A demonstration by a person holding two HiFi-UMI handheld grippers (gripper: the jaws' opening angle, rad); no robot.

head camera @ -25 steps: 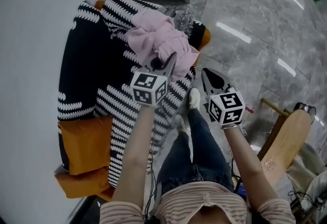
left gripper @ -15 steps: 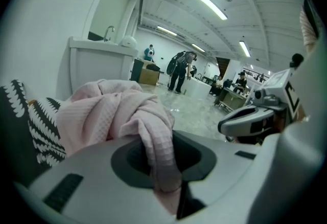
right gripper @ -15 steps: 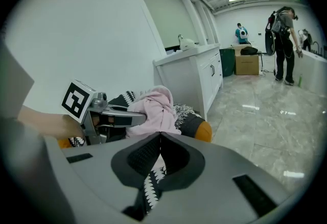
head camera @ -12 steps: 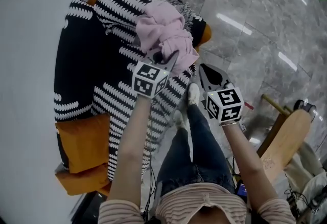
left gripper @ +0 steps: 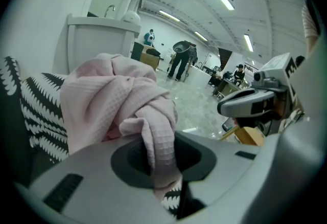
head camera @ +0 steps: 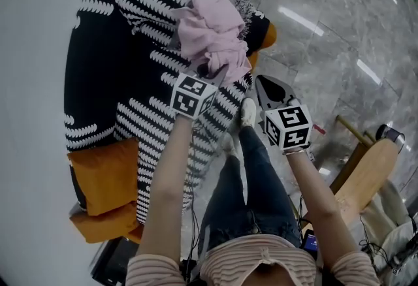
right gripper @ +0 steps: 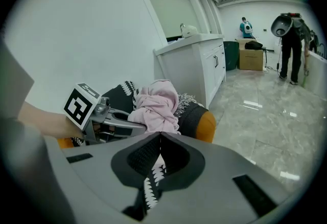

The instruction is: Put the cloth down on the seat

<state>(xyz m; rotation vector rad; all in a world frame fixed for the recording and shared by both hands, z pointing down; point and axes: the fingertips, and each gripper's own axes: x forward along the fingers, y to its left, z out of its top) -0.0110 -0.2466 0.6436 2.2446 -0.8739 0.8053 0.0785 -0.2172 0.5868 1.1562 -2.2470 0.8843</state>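
Black-and-white throw (head camera: pixel 130 102) covers the orange seat (head camera: pixel 104 180) (glossy grey marble floor (head camera: pixel 339 10))

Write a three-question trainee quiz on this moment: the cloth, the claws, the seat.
1. Which claw holds the pink cloth? A) left B) right C) neither
2. True or false: the right claw is shut with nothing in it.
3. Fill in: the orange seat is draped with a black-and-white ___.

Key:
1. A. The left claw pinches a fold of the cloth.
2. True.
3. blanket
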